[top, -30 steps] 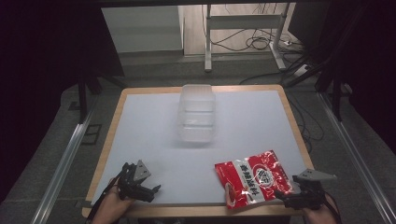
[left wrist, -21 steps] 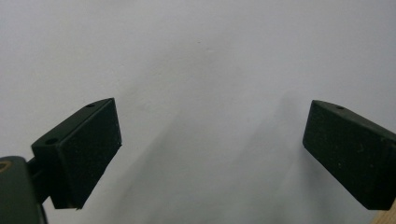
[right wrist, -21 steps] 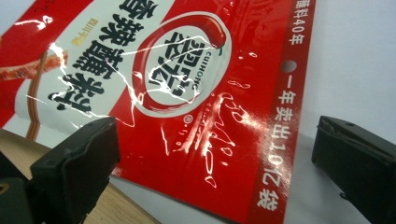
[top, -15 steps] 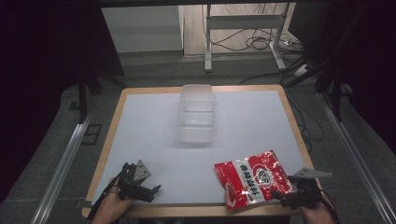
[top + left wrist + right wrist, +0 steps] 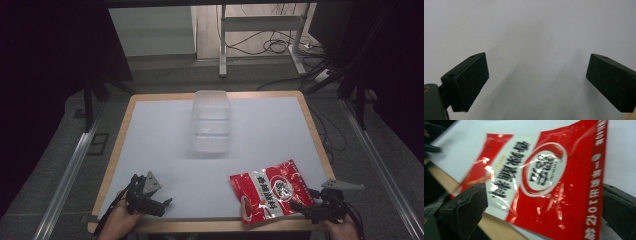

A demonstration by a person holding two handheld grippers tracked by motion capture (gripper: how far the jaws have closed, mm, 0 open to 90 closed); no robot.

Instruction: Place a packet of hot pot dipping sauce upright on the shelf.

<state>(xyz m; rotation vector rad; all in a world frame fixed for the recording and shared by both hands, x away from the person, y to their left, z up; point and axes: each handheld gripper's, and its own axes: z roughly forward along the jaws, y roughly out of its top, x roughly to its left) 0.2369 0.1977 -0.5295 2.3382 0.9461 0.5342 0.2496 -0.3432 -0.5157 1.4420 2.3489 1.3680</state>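
We see a lab or test room: a white table (image 5: 150, 150) with a wooden rim at centre frame, metal rails (image 5: 65, 180) on grey floor either side, loose cables (image 5: 280, 45) at the top, dark surroundings.

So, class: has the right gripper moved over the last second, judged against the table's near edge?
Yes. The right gripper has slid left and toward the near edge of the table, closing on the red packet.
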